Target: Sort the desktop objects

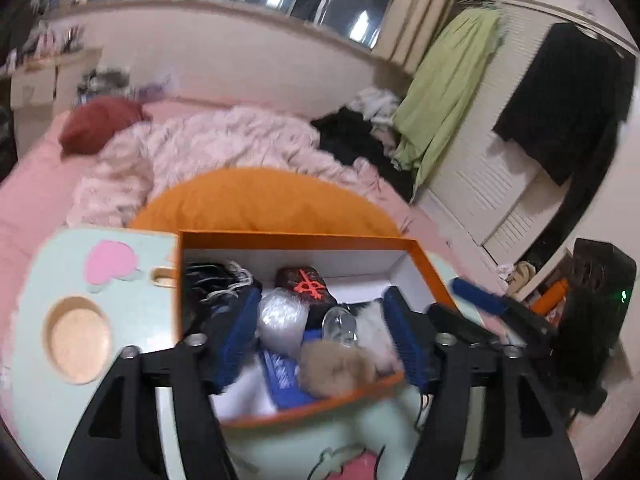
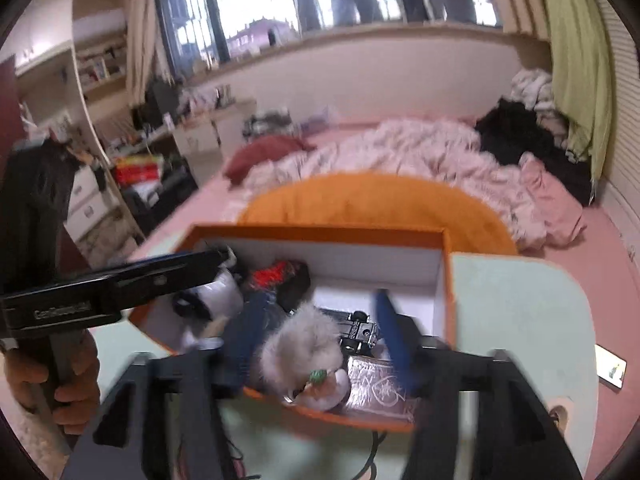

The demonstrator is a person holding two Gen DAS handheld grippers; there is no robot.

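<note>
Inside the orange box (image 1: pixel 424 264) at twelve o'clock from both claws, all sorted things lay heaped, fluffy pompom (image 1: pixel 336 368) nearest, left claw (image 1: pixel 324 340) and right claw (image 2: pixel 316 340) spread open, empty, on the pale green table (image 1: pixel 132 320).

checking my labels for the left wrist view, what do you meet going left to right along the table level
round cup recess in the mint table → pink heart shape → black corded item → clear plastic bag → white fluffy ball → orange box right wall → right gripper
</note>
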